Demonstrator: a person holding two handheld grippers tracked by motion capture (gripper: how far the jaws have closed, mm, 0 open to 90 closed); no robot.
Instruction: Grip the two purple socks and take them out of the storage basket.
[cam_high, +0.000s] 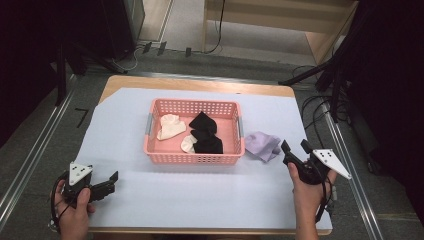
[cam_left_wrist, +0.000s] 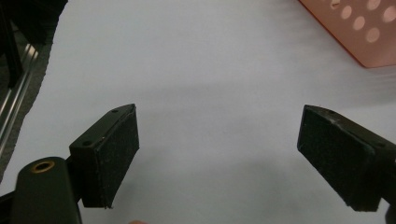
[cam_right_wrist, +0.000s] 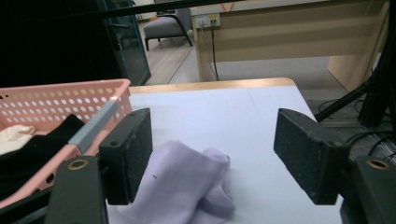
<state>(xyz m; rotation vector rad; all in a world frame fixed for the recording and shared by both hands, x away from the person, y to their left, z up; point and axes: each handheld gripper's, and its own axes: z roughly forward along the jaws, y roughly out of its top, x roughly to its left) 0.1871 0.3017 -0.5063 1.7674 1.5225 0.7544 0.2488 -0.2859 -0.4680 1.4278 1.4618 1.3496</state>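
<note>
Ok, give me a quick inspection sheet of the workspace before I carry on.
Surface: pale sheet over a wooden table, flat.
Job's things: pink basket holds cream socks and black socks; lilac sock lies on the sheet right of the basket.
Clutter: nothing seen.
Grippers: left gripper open over bare sheet; right gripper open, near the lilac sock.
Cables: cable trails from the right gripper; cords on the floor.
Surroundings: wooden desk, dark stands.
</note>
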